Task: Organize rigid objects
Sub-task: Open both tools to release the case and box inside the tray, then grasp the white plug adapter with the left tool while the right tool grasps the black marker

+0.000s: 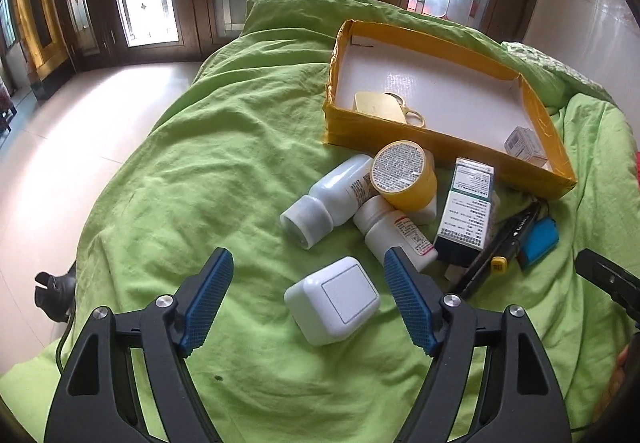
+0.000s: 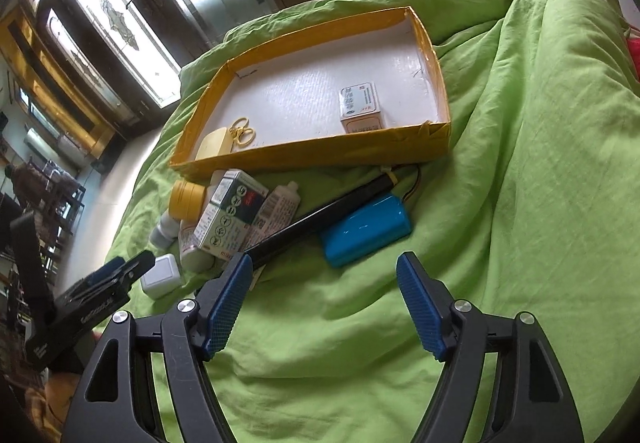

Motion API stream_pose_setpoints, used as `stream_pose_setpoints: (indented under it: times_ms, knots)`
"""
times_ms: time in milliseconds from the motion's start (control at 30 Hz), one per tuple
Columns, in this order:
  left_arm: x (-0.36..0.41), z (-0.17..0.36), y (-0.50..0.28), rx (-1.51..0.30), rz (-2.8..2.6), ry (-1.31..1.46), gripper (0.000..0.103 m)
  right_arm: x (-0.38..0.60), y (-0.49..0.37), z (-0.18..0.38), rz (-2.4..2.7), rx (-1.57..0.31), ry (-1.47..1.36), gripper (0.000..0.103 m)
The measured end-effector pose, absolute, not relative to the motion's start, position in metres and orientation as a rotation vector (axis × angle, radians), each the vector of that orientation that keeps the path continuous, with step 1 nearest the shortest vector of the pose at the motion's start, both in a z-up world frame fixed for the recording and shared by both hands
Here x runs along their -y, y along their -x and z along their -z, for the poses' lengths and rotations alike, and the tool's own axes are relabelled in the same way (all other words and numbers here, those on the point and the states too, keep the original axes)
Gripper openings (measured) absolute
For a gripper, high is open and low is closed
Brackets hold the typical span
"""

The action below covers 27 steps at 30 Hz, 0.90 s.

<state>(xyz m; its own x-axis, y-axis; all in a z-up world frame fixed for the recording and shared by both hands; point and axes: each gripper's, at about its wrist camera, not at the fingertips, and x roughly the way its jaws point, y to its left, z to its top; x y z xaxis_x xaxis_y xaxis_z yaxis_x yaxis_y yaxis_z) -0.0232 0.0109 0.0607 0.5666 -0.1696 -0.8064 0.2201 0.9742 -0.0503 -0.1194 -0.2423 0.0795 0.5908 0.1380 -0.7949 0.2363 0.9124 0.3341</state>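
Two grippers, both yours, hover with jaws spread wide and holding nothing: your left gripper (image 1: 308, 257) over one white square case (image 1: 333, 299), your right gripper (image 2: 324, 263) near one blue battery pack (image 2: 366, 229). One black marker (image 2: 320, 217) lies diagonally, its far end toward the one yellow tray (image 2: 304, 159) (three items inside). Two white bottles (image 1: 330, 197) lie on their sides on the green bedspread (image 1: 192, 179).

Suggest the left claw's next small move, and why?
Probably ease the left claw down and close on the white square case. Its jaws are open, the case lies between them on the green sheet, clear of the pile and still outside the yellow tray.
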Motion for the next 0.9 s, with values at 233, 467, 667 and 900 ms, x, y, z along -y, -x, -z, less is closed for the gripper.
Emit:
stream_pose_setpoints:
  times_ms: [233, 467, 667, 900]
  knots:
    - [0.008, -0.044, 0.02, -1.008, 0.3, -0.155, 0.078, 0.234, 0.122, -0.076, 0.054, -0.957, -0.403, 0.07]
    - [0.013, -0.043, 0.031, -1.048, 0.36, -0.17, 0.053, 0.236, 0.124, -0.075, 0.056, -0.959, -0.42, 0.07]
    - [0.014, -0.044, 0.037, -1.065, 0.385, -0.178, 0.047, 0.236, 0.124, -0.074, 0.055, -0.963, -0.428, 0.07]
    - [0.025, -0.047, 0.048, -1.038, 0.381, -0.265, 0.048, 0.235, 0.121, -0.068, 0.032, -1.001, -0.478, 0.07]
